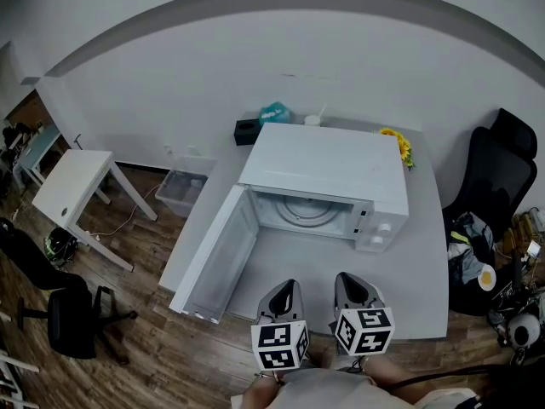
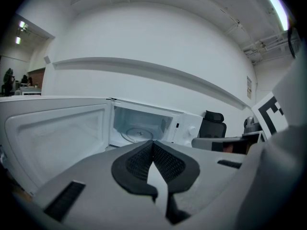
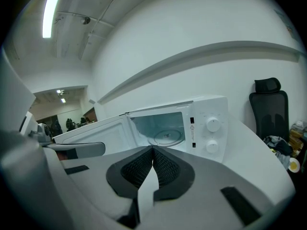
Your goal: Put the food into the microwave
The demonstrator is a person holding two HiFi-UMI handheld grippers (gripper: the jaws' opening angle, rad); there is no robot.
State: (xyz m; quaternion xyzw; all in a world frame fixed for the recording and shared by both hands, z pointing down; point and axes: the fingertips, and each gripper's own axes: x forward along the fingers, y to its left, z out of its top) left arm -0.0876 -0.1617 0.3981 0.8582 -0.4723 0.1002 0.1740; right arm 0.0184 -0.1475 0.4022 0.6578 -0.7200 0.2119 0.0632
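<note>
The grey worktop (image 1: 417, 271) carries the white microwave (image 1: 328, 164) at 12 o'clock from both grippers. Its door (image 1: 217, 258) is swung open toward 8 o'clock, showing the glass turntable (image 1: 305, 212). The left gripper (image 1: 287, 286) and right gripper (image 1: 349, 278) hover side by side at 6 o'clock, each with its jaws pressed together and holding nothing.
</note>
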